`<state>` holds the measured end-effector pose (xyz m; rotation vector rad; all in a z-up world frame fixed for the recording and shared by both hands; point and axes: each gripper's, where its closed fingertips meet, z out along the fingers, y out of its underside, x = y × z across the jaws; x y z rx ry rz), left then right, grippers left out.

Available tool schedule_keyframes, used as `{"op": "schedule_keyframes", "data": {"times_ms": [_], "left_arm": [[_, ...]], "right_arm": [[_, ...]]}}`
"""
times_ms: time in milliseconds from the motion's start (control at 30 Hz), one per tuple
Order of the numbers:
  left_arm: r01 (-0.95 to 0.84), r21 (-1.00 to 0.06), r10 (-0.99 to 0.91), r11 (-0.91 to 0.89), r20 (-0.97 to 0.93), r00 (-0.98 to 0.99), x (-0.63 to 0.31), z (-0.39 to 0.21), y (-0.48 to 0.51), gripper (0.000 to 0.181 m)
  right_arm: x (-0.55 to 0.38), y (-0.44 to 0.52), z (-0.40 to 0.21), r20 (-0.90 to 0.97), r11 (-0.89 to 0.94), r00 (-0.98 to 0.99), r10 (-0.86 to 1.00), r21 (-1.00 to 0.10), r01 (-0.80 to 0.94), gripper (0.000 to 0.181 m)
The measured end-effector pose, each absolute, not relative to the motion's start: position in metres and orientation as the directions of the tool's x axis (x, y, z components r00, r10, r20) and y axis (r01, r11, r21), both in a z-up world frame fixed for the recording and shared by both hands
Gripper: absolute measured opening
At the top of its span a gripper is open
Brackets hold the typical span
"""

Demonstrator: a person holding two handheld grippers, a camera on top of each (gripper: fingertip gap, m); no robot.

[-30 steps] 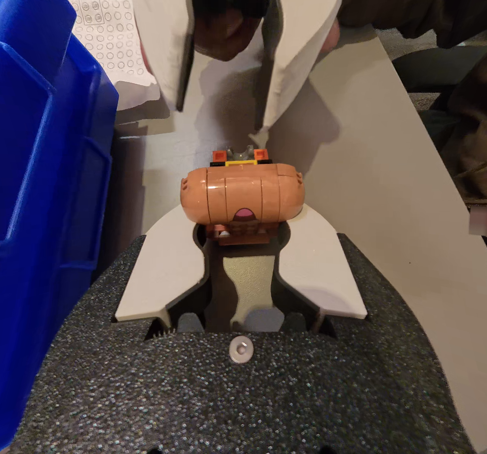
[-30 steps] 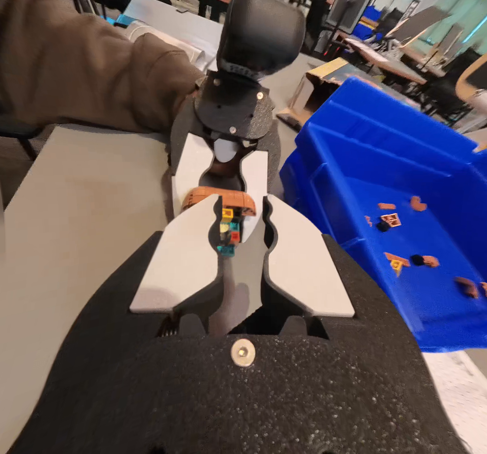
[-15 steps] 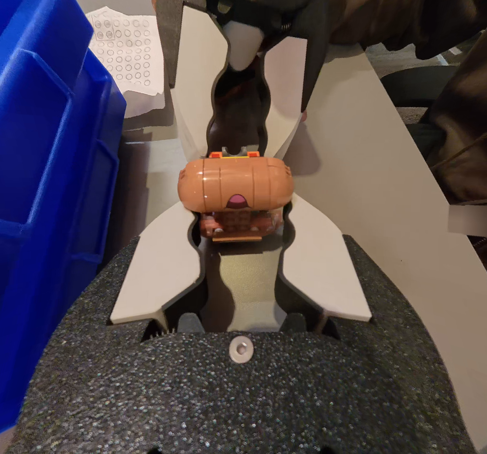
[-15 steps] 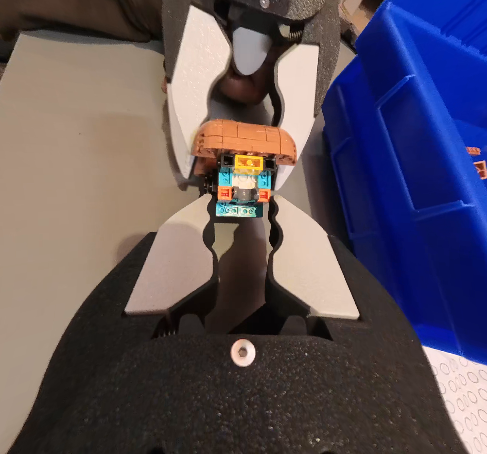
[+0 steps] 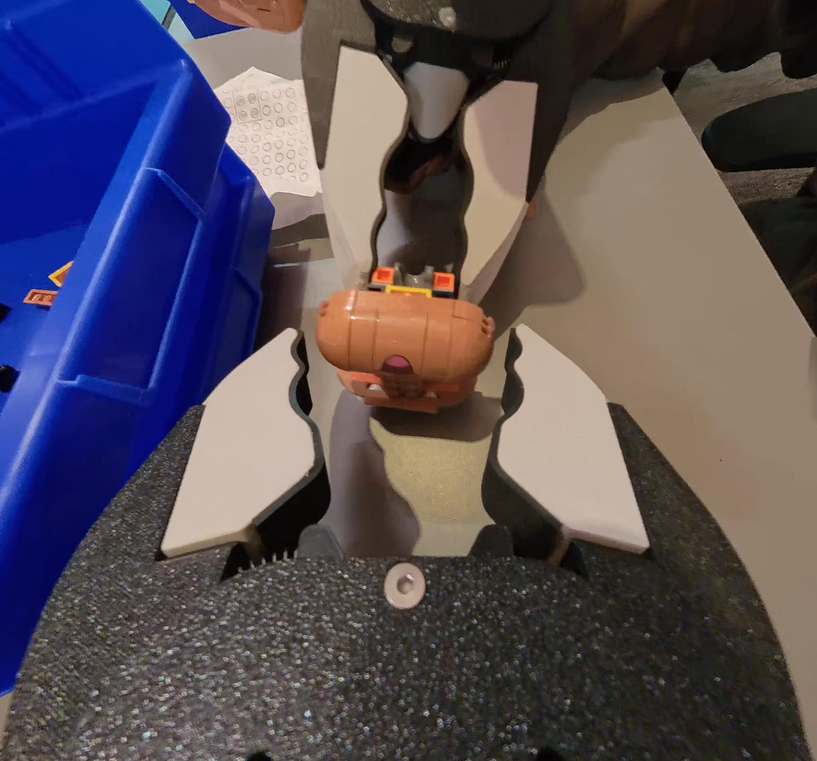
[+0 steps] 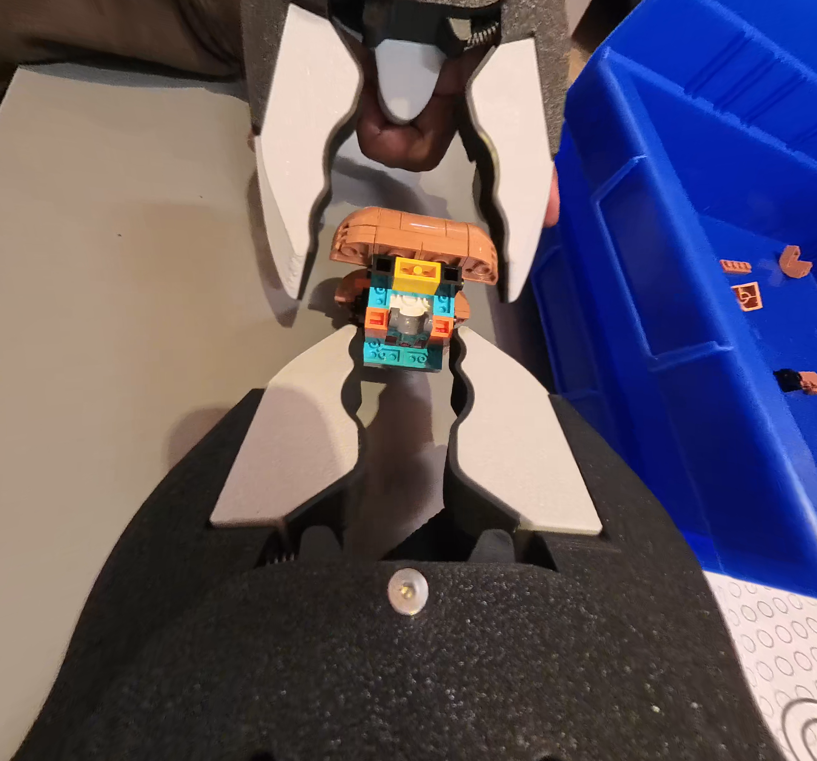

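My left gripper (image 5: 404,333) now has its jaws spread wide, clear of the brick model (image 5: 404,342) on both sides; half a second ago they were clamped on its lower part. My right gripper (image 6: 406,333) now pinches the model's teal base (image 6: 401,357) between its tips; a second ago it was coming in higher with the workshop in view, and at half a second its tips were just short of the base. In the left wrist view the blue bin (image 5: 110,253) takes up more of the frame, with loose brown bricks (image 5: 40,298) inside now visible.
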<state>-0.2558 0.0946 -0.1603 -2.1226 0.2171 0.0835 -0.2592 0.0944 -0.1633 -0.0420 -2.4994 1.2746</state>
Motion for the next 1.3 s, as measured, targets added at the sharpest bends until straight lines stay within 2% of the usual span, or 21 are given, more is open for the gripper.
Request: {"op": "schedule_keyframes", "data": {"times_ms": [167, 333, 400, 900, 933, 967, 1000, 1300], "left_arm": [[-0.135, -0.846, -0.039, -0.516, -0.135, 0.990, -0.268, -0.154, 0.094, 0.085], [-0.078, -0.827, 0.075, -0.557, -0.143, 0.987, -0.279, -0.151, 0.097, 0.068], [-0.063, -0.815, 0.098, -0.576, -0.146, 0.984, -0.282, -0.152, 0.096, 0.066], [-0.021, -0.788, 0.060, -0.615, -0.073, 0.996, -0.284, -0.168, 0.085, 0.061], [-0.012, -0.791, 0.060, -0.612, -0.062, 0.996, -0.284, -0.168, 0.084, 0.056], [-0.008, -0.794, 0.065, -0.608, -0.059, 0.996, -0.285, -0.168, 0.084, 0.041], [-0.006, -0.798, 0.067, -0.603, -0.058, 0.996, -0.286, -0.168, 0.084, 0.038], [-0.015, -0.790, 0.092, -0.613, -0.090, 0.992, -0.289, -0.168, 0.085, 0.034]], "right_arm": [[-0.265, 0.093, -0.169, 0.293, 0.618, -0.931, 0.218, -0.780, -0.100, 0.037], [-0.279, 0.099, -0.164, 0.290, 0.603, -0.899, 0.327, -0.797, -0.038, 0.037], [-0.281, 0.100, -0.163, 0.293, 0.601, -0.892, 0.345, -0.799, -0.030, 0.037], [-0.277, 0.097, -0.159, 0.284, 0.574, -0.906, 0.313, -0.817, -0.057, 0.039], [-0.277, 0.097, -0.159, 0.282, 0.571, -0.907, 0.312, -0.819, -0.059, 0.040], [-0.275, 0.096, -0.160, 0.278, 0.568, -0.911, 0.305, -0.821, -0.061, 0.042], [-0.275, 0.095, -0.161, 0.277, 0.569, -0.910, 0.308, -0.820, -0.057, 0.044], [-0.279, 0.097, -0.165, 0.289, 0.600, -0.896, 0.338, -0.799, -0.032, 0.047]]}}
